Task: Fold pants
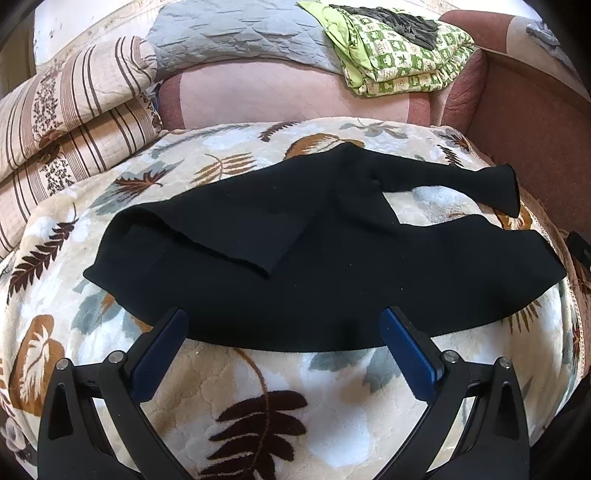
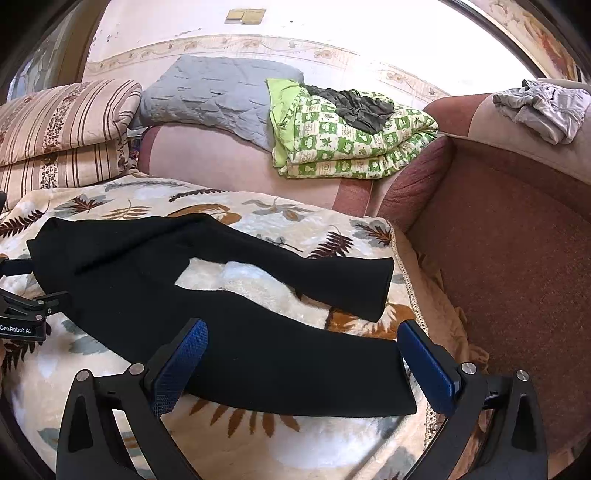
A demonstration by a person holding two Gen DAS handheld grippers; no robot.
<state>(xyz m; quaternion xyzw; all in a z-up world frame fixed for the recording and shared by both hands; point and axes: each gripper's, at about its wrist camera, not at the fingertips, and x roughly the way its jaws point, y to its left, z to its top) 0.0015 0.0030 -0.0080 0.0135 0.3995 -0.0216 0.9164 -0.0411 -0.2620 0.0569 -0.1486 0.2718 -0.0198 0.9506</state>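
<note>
Black pants [image 1: 314,266] lie spread on a leaf-patterned blanket [image 1: 240,387], waist to the left with a flap folded over, two legs running right. In the right wrist view the same pants [image 2: 258,354] show both legs apart, blanket [image 2: 236,280] visible between them. My left gripper [image 1: 284,317] hovers open above the near edge of the pants, nothing between its blue pads. My right gripper [image 2: 303,332] stands open over the near leg close to its cuff, the pads not pressing the cloth. The left gripper's body [image 2: 22,310] shows at the left edge of the right wrist view.
Striped folded bedding [image 1: 62,122] sits at the back left, a grey quilt [image 1: 236,33] and a green checked quilt [image 1: 399,55] on the sofa back. A reddish armchair [image 2: 517,240] with a grey cloth [image 2: 546,107] stands at right. The blanket ends at a fringed edge [image 2: 410,280].
</note>
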